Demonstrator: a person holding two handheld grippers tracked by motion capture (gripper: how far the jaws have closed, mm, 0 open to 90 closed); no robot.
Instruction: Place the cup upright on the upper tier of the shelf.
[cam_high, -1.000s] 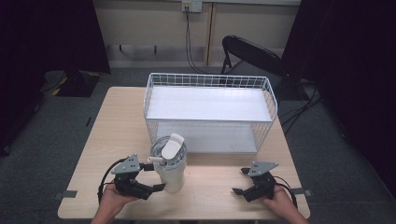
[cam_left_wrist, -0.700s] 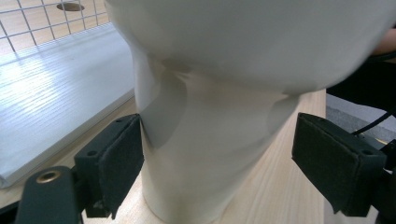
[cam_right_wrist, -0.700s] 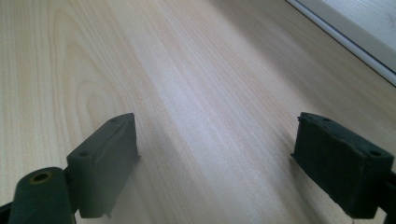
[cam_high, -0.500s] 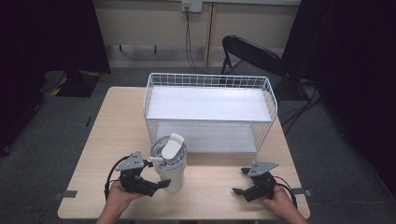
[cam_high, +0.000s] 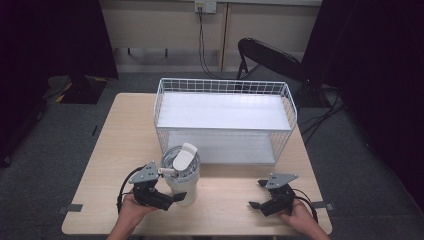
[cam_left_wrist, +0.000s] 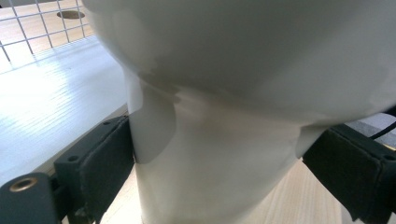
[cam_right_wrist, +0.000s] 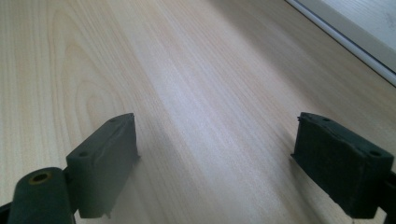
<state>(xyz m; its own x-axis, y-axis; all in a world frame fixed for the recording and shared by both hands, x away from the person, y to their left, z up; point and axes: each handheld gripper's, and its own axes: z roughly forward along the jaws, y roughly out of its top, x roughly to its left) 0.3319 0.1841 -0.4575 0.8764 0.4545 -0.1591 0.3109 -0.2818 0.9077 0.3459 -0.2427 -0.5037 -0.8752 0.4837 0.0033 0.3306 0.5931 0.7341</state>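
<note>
At the left of the high view, the left gripper (cam_high: 172, 196) lay low on the wooden table (cam_high: 110, 150), held in the person's left hand (cam_high: 131, 212). Its jaws were spread around the narrow lower part of a white tumbler (cam_high: 181, 175), which stood upright between them near the table's front edge. In the left gripper view the tumbler (cam_left_wrist: 224, 140) sat squarely between the two pads: the left-hand pad (cam_left_wrist: 109, 163) met its wall, while the right-hand one seemed just clear of it, though the close blur made that hard to judge. The tumbler's lid carried a raised white flap, seen from above. Beyond the jaws and the tumbler stood a white wire basket (cam_high: 225, 87), just behind the cup.

Farther right, the right gripper (cam_high: 257, 195) rested on the table in the person's right hand (cam_high: 300, 217), well apart from the tumbler. In the right gripper view its jaws stood wide apart with bare wood between them, and the basket's pale base edge (cam_right_wrist: 355, 42) ran ahead of them, off to the right.
</note>
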